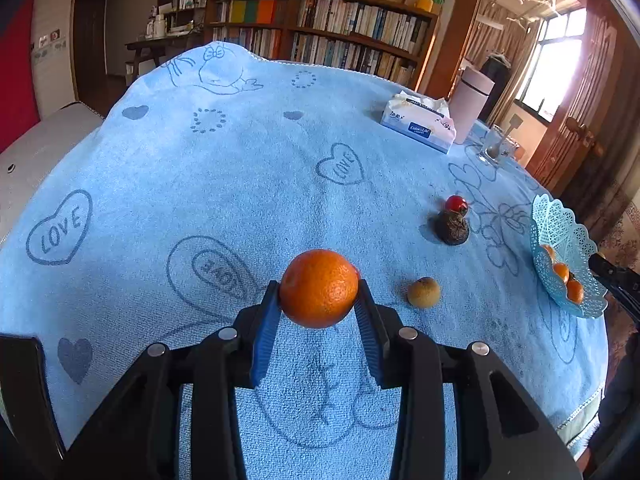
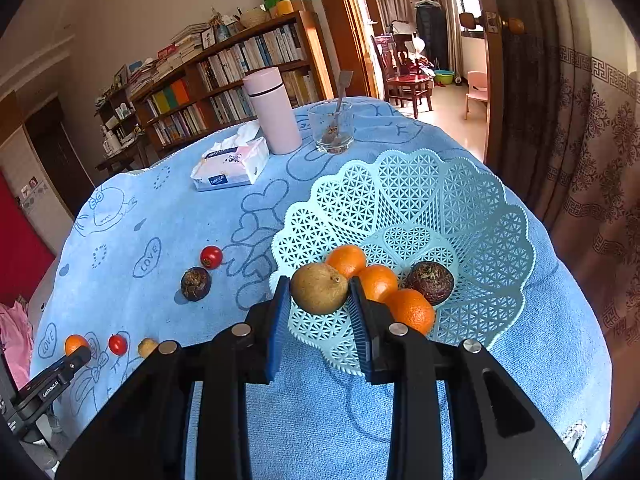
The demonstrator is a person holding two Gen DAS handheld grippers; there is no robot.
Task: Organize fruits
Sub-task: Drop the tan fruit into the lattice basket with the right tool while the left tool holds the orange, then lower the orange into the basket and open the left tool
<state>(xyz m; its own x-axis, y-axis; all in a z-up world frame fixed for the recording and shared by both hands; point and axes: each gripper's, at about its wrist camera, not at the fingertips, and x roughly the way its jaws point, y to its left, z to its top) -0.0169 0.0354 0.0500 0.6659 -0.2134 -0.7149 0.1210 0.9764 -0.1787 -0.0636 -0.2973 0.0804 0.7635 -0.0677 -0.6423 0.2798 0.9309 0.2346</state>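
- Two grips at once: left gripper (image 1: 318, 300) clamped on a round orange citrus fruit (image 1: 319, 288), raised over the blue towel-covered counter (image 1: 240, 168).
- Right gripper (image 2: 319, 294) clenched on a brownish-green pear-like fruit (image 2: 319, 288), at the near rim of the pale turquoise lattice plastic basket (image 2: 480, 216).
- Already in the basket: three small oranges (image 2: 376, 280) and a dark purple round fruit (image 2: 430, 282).
- Loose on the counter: another dark round fruit (image 2: 195, 283), two red cherry tomatoes (image 2: 211, 257), a small yellowish fruit (image 2: 147, 347).
- Likely light, firm, round and prone to rolling; best pinched across the widest middle.
- Tomatoes probably soft-skinned, so only a gentle squeeze.
- Basket thin and light, likely to slide if bumped.
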